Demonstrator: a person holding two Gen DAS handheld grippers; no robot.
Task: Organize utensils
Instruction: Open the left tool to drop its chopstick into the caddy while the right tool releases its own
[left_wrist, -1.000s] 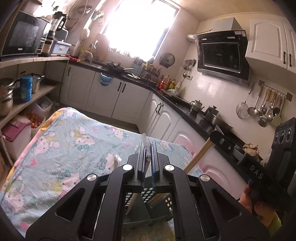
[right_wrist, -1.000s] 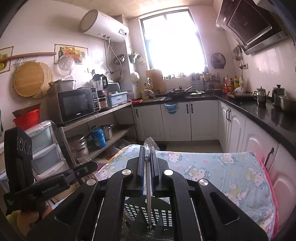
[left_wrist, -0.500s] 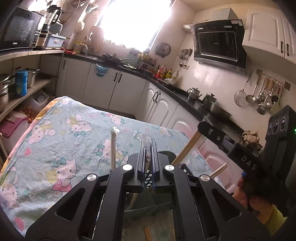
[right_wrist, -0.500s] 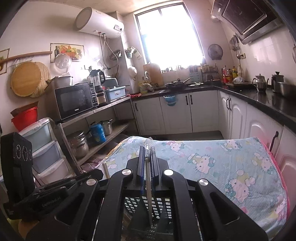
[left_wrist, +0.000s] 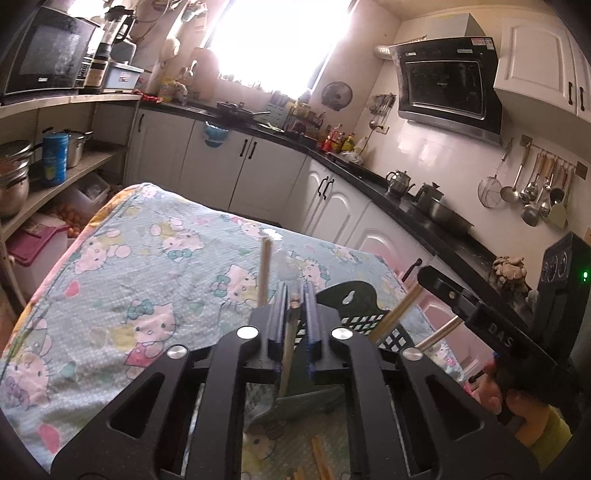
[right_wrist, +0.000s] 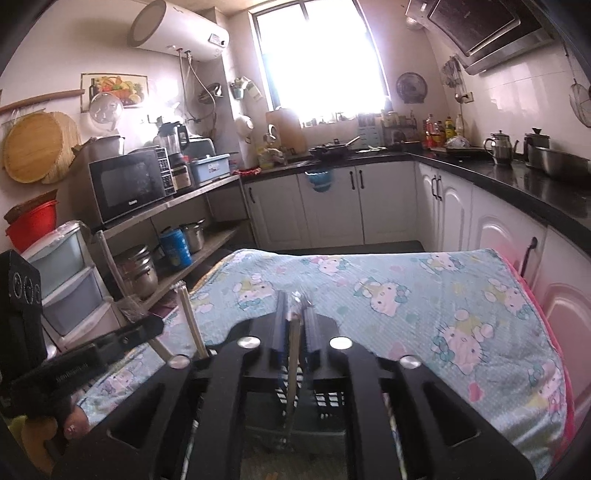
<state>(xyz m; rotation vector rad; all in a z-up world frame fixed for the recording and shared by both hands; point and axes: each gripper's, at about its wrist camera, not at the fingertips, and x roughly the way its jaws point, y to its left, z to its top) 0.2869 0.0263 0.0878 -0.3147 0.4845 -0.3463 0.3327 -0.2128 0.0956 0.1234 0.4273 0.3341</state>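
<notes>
- Low in the centre of the left wrist view, the left gripper (left_wrist: 294, 308) has its blue-padded jaws drawn close on a thin wooden chopstick (left_wrist: 288, 354); the stick stands nearly upright between the pads and runs down toward a dark plastic utensil basket (left_wrist: 360, 314).
- That basket has a perforated grid wall and a solid back tab with a keyhole slot; it sits on a quilted Hello Kitty tablecloth (left_wrist: 147, 280) in pale blue.
- Another wooden chopstick (left_wrist: 264, 271) rises just left of the jaws, and more wooden sticks (left_wrist: 317, 456) lie flat at the bottom edge.
- At right of that frame, the right gripper (left_wrist: 436, 277) reaches in as a black matte bar, with wooden and metal handles (left_wrist: 397, 314) slanting beneath it.
- Lower centre of the right wrist view, the right gripper (right_wrist: 294, 317) is nearly closed on a slim, shiny metal utensil handle (right_wrist: 293, 362) that hangs down into the slotted basket (right_wrist: 325, 400).
- Lower left there, the left gripper (right_wrist: 122, 339) appears beside pale chopsticks (right_wrist: 192, 321).
</notes>
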